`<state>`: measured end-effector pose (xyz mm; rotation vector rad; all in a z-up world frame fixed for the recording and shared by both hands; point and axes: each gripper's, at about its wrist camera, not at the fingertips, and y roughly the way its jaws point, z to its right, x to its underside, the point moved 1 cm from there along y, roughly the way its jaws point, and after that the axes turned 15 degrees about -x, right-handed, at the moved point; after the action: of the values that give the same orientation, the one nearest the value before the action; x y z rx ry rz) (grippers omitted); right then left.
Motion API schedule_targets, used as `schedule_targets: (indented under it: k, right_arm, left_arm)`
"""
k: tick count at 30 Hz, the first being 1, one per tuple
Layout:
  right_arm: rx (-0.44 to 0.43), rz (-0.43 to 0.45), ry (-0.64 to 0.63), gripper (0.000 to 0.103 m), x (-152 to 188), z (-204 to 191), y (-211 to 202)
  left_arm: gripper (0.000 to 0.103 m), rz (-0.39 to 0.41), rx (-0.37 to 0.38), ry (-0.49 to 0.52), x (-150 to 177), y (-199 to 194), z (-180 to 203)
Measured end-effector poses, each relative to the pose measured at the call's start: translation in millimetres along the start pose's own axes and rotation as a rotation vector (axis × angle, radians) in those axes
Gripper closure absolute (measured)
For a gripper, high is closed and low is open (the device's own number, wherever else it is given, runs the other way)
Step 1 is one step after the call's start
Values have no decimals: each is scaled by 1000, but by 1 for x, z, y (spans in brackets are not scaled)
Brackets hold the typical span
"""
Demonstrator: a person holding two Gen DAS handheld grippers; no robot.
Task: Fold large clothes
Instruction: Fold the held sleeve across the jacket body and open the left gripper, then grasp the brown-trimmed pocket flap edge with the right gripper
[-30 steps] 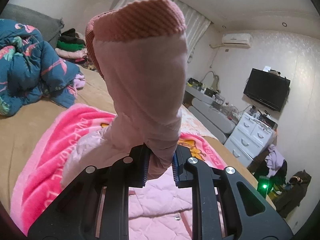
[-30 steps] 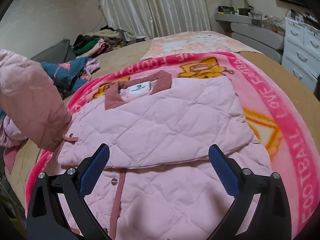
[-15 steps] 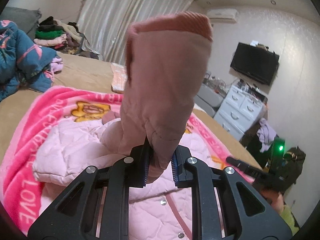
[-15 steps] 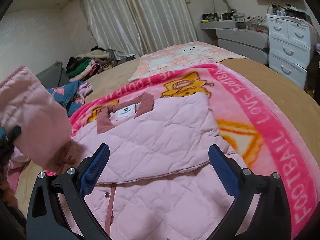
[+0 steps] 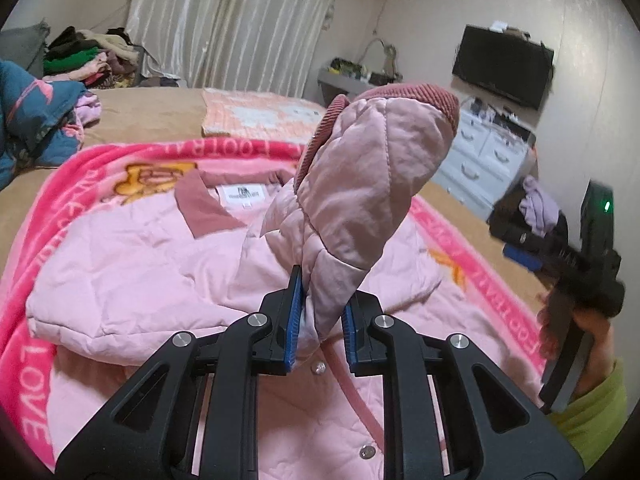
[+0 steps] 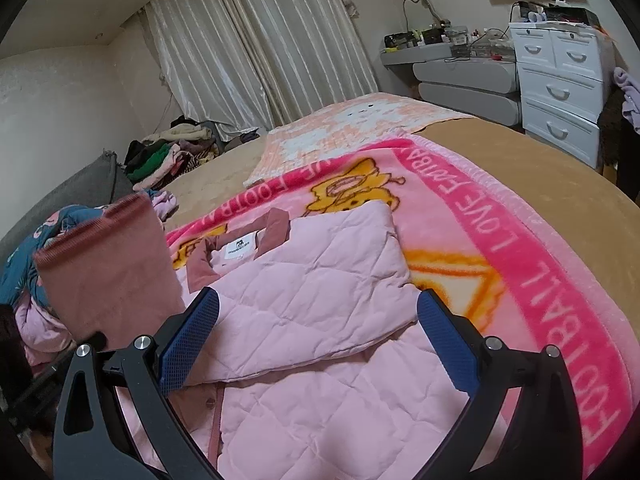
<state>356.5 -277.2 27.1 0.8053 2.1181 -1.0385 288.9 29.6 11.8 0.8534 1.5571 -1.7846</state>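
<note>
A pale pink quilted jacket (image 6: 304, 312) lies on a pink blanket (image 6: 540, 280) on the bed, collar toward the far side; it also shows in the left wrist view (image 5: 132, 264). My left gripper (image 5: 320, 320) is shut on the jacket's sleeve (image 5: 360, 192) and holds it up over the jacket's body, its ribbed cuff on top. The raised sleeve shows at the left in the right wrist view (image 6: 108, 272). My right gripper (image 6: 316, 344) is open and empty, above the jacket's lower part; it also shows at the right of the left wrist view (image 5: 560, 264).
A teal patterned quilt (image 5: 28, 120) and a pile of clothes (image 5: 88, 60) lie at the far left of the bed. A peach towel (image 6: 360, 128) lies beyond the blanket. White drawers (image 6: 560, 80) and a grey shelf stand at the right wall.
My left gripper has carried the sleeve to the right, from beside the jacket to above its body. My right gripper has stayed open and tilted up a little.
</note>
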Motion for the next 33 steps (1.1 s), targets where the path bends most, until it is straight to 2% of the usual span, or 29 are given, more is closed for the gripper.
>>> schedule_targets:
  k: [9,12,13,15,16,19,21,22,24,26,28,31,33]
  right_arm:
    - [-7,-3,13,4,0,2,-1]
    - [-11,-11,13,4,0,2,1]
    - [-12,-12,13,4,0,2,1]
    - [-13,-15,13,4,1,2,2]
    - [-14,-18,12,4,1,2,3]
    - [-14,-22,13,4,2,2,5]
    - [-13,-25,12,4,2,2,5]
    - [-14,-26,12,4,3,3,6]
    - [-14,-30,11,4,3,3,7]
    - [-13,-35,9,4,4,3,8]
    - [-12,-41,11,4,5,3,11]
    - [-17,-58,10,4,8,1,15]
    - [-22,-76,3,4,10,-2,19]
  left_arm:
    - [90,-57,-37,114,23,18,28]
    - [85,-87,-52,140,29,24,34]
    - [81,-97,-49,142,31,26,35]
    - [64,-119,-27,145,34,27,39]
    - [50,-124,-17,147,35,26,41]
    - [48,-140,-23,191,39,23,51]
    - [40,-159,-9,205,40,21,56]
    - [36,-169,12,200,40,20,56]
    - [34,-177,27,200,38,15,58]
    - [23,-172,54,184,36,10,57]
    - [21,-175,100,145,30,3,53]
    - [14,-146,82,128,21,-4,44]
    - [11,-118,45,110,12,-8,32]
